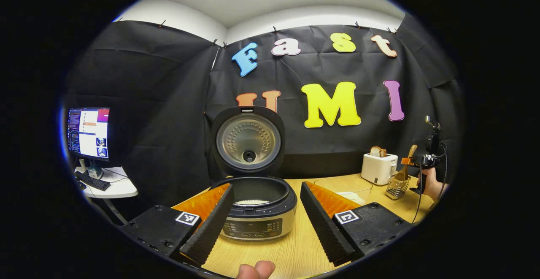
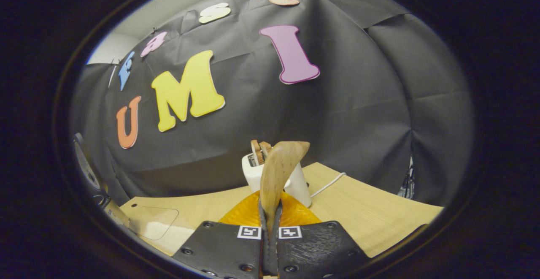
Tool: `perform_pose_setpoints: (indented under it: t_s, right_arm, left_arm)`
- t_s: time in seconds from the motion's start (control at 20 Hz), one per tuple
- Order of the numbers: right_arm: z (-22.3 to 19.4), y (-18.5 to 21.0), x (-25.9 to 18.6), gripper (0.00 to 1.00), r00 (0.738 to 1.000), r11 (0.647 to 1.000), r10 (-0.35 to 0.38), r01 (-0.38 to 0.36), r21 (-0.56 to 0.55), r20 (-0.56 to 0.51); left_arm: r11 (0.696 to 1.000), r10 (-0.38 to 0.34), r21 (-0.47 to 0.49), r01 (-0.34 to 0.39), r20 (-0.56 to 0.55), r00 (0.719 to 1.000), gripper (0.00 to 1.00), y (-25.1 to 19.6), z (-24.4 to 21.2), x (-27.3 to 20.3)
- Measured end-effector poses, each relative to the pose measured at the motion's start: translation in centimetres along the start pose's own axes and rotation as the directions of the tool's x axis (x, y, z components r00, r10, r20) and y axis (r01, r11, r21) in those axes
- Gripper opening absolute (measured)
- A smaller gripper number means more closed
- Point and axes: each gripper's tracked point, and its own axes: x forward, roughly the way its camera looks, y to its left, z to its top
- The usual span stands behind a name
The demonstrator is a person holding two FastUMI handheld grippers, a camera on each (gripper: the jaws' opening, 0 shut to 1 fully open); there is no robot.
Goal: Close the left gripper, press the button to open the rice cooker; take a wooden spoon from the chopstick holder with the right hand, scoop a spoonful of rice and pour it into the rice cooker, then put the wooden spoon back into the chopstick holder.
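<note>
Wooden spoon (image 2: 276, 173) stands clamped between my right gripper's (image 2: 270, 228) fingers, above the table (image 2: 371, 224) before the toaster (image 2: 300, 186). My left gripper (image 1: 265, 215) spreads wide around the open rice cooker (image 1: 253, 203), rice inside.

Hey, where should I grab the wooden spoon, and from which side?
Grip the wooden spoon on its narrow stem just below the broad end, where the right claw is pinching it now; that slim part fits between the fingers. It seems to stand nearly upright in the chopstick holder, so come in from the side, above the rim.
</note>
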Motion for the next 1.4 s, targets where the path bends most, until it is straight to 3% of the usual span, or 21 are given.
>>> perform_pose_setpoints:
  t_s: [0.3, 0.65, 0.7, 0.75, 0.8, 0.85, 1.0, 1.05, 1.15, 1.25, 1.4]
  right_arm:
    - [-1.4, -0.4, 0.0, 0.0, 1.0, 1.0, -0.013, 0.013, 0.029, -0.009]
    - [-1.4, -0.9, 0.3, 0.11, 1.0, 0.999, -0.019, 0.019, 0.039, -0.012]
    - [-1.3, -1.1, 0.1, 0.22, 1.0, 0.999, -0.019, 0.019, 0.031, -0.008]
    - [-1.1, -1.3, 0.1, 0.17, 1.0, 0.999, -0.019, 0.02, 0.028, -0.009]
    - [-1.0, -1.5, -0.1, 0.24, 1.0, 0.999, -0.024, 0.025, 0.027, -0.01]
    - [-0.9, -1.7, -0.3, 0.42, 1.0, 0.999, -0.024, 0.024, 0.031, -0.006]
    - [-0.9, -2.4, -0.5, 0.72, 1.0, 0.998, -0.029, 0.029, 0.048, -0.01]
    - [-1.0, -2.8, -0.6, 0.74, 0.999, 0.998, -0.036, 0.036, 0.05, -0.016]
    - [-1.3, -3.7, -1.2, 0.88, 0.998, 0.996, -0.055, 0.057, 0.062, -0.029]
    - [-1.0, -4.2, -2.7, 0.82, 0.999, 0.997, -0.051, 0.052, 0.062, -0.016]
    - [0.5, -5.1, -5.4, 0.95, 0.998, 0.998, -0.062, 0.06, 0.034, 0.034]
  left_arm:
    - [1.0, -0.002, -0.008, 0.002, -0.006, 1.0, 1.0, 0.1, -0.1, 0.0]
    - [1.0, -0.01, -0.005, 0.01, -0.018, 1.0, 1.0, -0.2, -0.5, 0.1]
    - [1.0, -0.012, -0.007, 0.012, -0.019, 1.0, 1.0, -0.4, -0.5, 0.0]
    - [1.0, -0.015, -0.006, 0.015, -0.018, 1.0, 1.0, -0.5, -0.5, 0.1]
    - [1.0, -0.018, -0.002, 0.018, -0.019, 1.0, 1.0, -0.5, -0.5, 0.1]
    - [1.0, -0.014, 0.004, 0.014, -0.019, 1.0, 1.0, -0.5, -0.5, 0.1]
    - [1.0, -0.008, 0.005, 0.008, -0.016, 1.0, 1.0, -0.7, -0.5, 0.0]
    - [1.0, -0.007, 0.002, 0.007, -0.013, 1.0, 1.0, -0.8, -0.3, -0.1]
    - [1.0, -0.007, -0.006, 0.007, -0.001, 1.0, 1.0, -1.0, 0.2, -0.2]
    - [1.0, -0.004, -0.007, 0.004, 0.006, 1.0, 1.0, -1.0, 0.9, -0.3]
    - [1.0, 0.005, 0.015, -0.006, 0.039, 0.999, 1.0, -0.8, 3.1, 0.2]
